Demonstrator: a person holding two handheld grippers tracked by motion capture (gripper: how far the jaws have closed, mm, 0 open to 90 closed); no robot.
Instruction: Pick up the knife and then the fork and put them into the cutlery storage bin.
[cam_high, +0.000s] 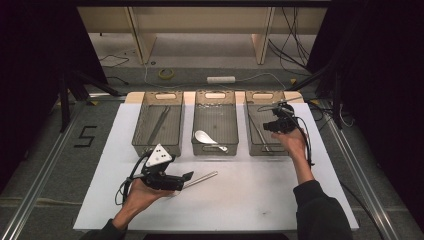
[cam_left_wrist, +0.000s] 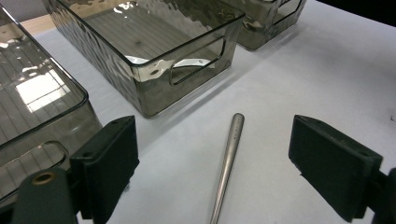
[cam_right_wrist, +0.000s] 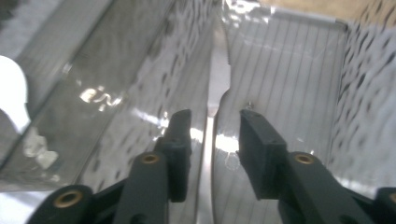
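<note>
1. My left gripper (cam_high: 187, 176) lies low near the front of the white surface (cam_high: 260, 190), held in the left hand (cam_high: 137, 192) and pointing right; its jaws stand wide, with a slim silver metal utensil handle (cam_left_wrist: 229, 161) lying on the surface between them, untouched.
2. My right gripper (cam_right_wrist: 214, 133) is held by the right hand (cam_high: 295, 142) over the right-hand bin (cam_high: 266, 122), pointing away from me; its jaws are narrowly parted, one on either side of a silver metal knife (cam_right_wrist: 215, 88) lying in that bin; I cannot tell whether they touch it.
3. The surface is a white board on a pale wooden table; dark curtains flank it, and grey floor beyond carries cables, a roll of yellow tape (cam_high: 166, 74) and a white power strip (cam_high: 221, 79); a black "5" (cam_high: 85, 136) is marked on the floor at left.
4. I count three smoky clear plastic bins in a row; the left bin (cam_high: 158, 122) holds one long metal piece, the middle bin (cam_high: 215, 122) one white ceramic spoon (cam_high: 206, 138); two grippers, two hands.
</note>
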